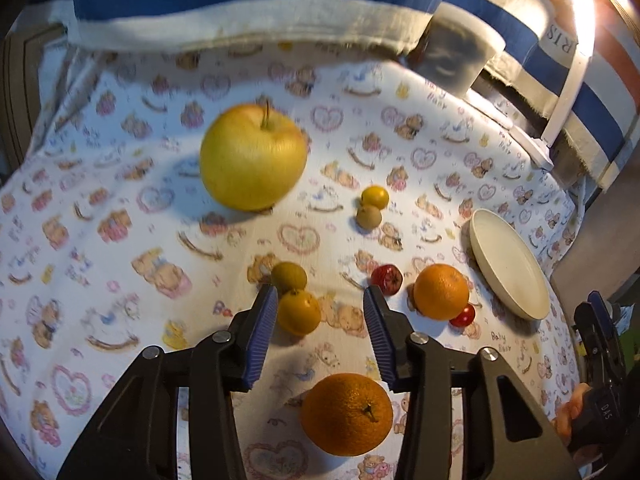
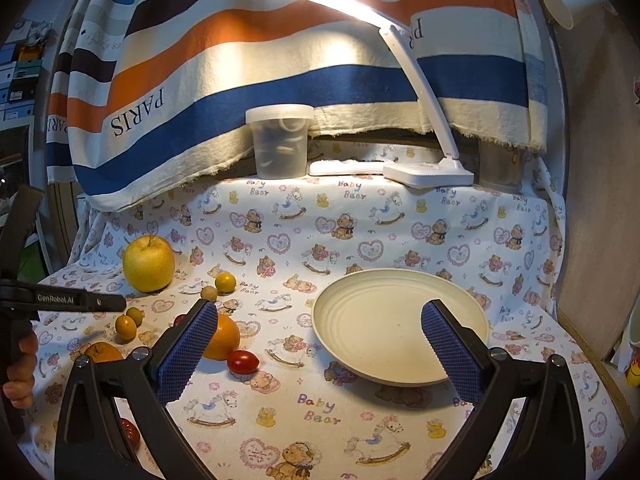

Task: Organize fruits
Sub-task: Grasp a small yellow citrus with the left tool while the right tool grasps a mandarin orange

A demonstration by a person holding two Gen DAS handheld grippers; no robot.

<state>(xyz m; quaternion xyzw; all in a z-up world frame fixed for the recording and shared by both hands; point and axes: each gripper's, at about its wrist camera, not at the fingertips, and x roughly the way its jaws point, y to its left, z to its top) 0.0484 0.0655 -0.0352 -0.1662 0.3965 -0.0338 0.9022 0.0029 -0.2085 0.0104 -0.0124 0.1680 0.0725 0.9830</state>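
1. The plate [image 2: 400,324] sat bare on the cloth [image 2: 320,420], under the right gripper [image 2: 320,344], whose jaws stood spread and empty.
2. The left gripper [image 1: 320,320] tilted downward, half-spread over a small orange fruit [image 1: 298,312], pinching nothing.
3. The apple [image 1: 252,156] lay beyond.
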